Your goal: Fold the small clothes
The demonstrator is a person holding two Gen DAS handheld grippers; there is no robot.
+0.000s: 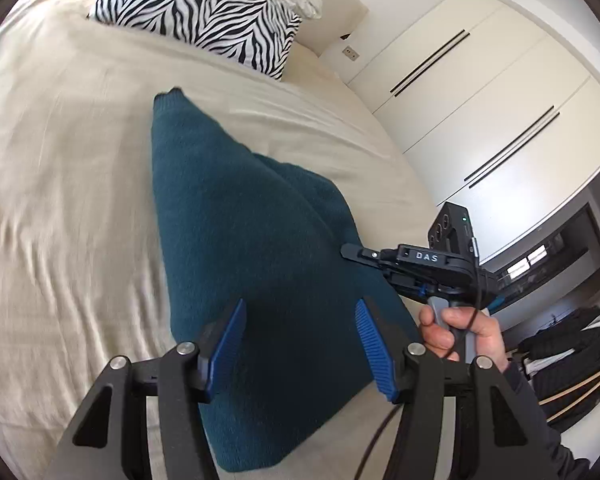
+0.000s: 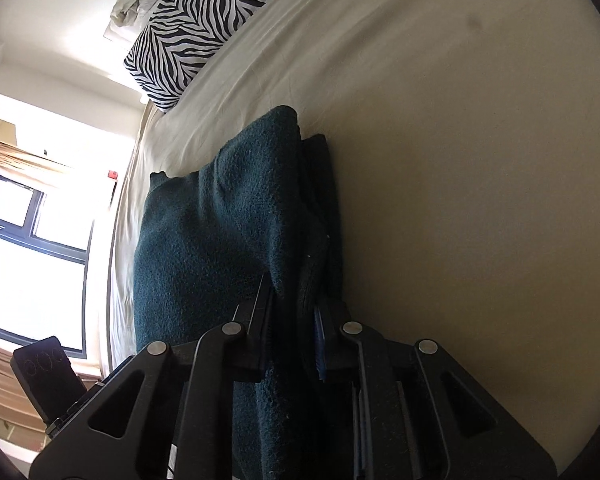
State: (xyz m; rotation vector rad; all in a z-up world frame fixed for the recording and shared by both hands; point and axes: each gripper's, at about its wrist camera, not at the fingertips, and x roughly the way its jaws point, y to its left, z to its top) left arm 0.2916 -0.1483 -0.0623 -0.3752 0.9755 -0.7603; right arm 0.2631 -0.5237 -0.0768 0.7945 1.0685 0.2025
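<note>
**One thick knit, two pairs of tongs**

One teal sweater (image 1: pixel 236 240) lies on the bed (image 1: pixel 60 160); right tongs (image 2: pixel 290 320) clamp its edge, left tongs (image 1: pixel 300 340) gape wide above it; likely soft, heavyish, grippy; take hems or corners.

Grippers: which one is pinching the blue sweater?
The right gripper: its fingers are shut on a fold of the sweater. The left gripper is open, holding nothing above it.

one teal garment (image 1: pixel 236 216), one zebra pillow (image 1: pixel 204 12)
</note>
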